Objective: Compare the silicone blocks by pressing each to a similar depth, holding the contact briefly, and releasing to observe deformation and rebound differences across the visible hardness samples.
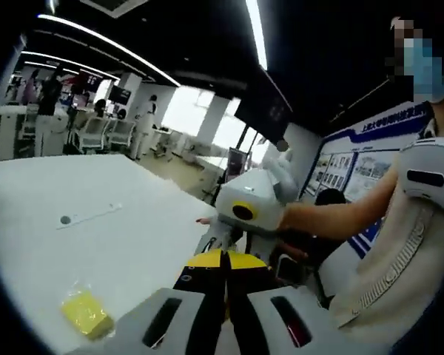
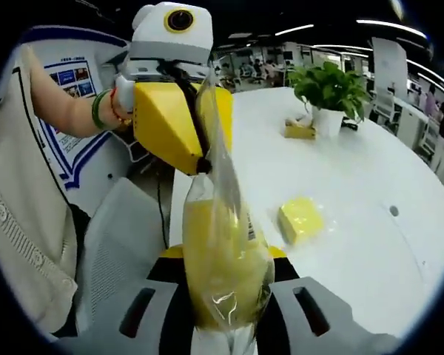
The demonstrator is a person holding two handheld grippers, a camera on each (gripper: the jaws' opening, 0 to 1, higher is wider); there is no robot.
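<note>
Right tongs (image 2: 226,325) and left tongs (image 2: 202,164) pinch bagged block (image 2: 223,259).

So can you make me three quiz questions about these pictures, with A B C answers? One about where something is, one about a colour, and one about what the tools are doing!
1. Where does the loose yellow block lie?
A. On the white table
B. On the floor
C. Inside the plant pot

2. What colour are the plant's leaves?
A. Red
B. Green
C. Blue

3. What is happening to the clear bag with the yellow block inside?
A. It lies flat on the table
B. It hangs from the ceiling lights
C. Both tools hold it, one at each end

Answers:
1. A, since in the right gripper view the block rests on the white table beside the bag.
2. B, since the leaves above the white pot are green.
3. C, since the left tool pinches the bag's top and the right tool clamps its bottom.
</note>
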